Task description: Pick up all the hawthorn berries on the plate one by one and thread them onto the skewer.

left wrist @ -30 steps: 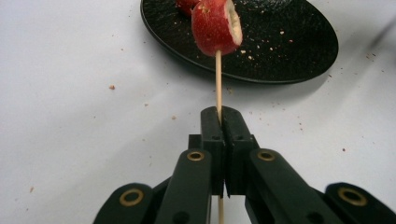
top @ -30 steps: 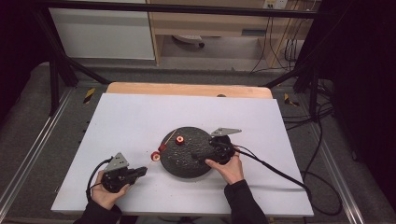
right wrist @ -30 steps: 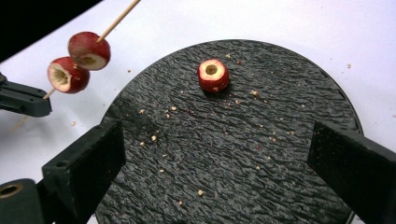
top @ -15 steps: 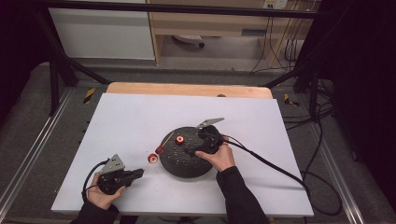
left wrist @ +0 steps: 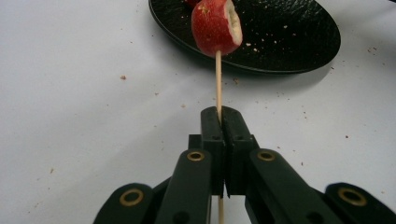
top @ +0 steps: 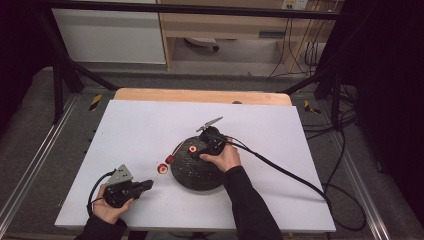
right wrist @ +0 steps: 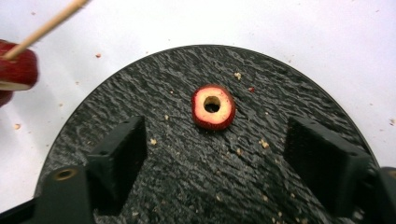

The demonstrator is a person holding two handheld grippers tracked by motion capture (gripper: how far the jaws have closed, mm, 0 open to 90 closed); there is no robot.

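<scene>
The right gripper (right wrist: 215, 154) hovers with jaws spread wide over the black plate (right wrist: 140, 102), the cored fruit ring (right wrist: 213, 107) lying flat straight ahead between them, hole up. The left gripper (left wrist: 218, 122), farther off, stays out of this: it is clamped on a skewer (left wrist: 218, 79) carrying a fruit piece (left wrist: 216, 27) beside the plate's rim.

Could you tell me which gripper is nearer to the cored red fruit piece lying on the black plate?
Right. The right gripper hovers open over the fruit piece on the black plate; the left gripper is off the plate, clamping a skewer.
</scene>
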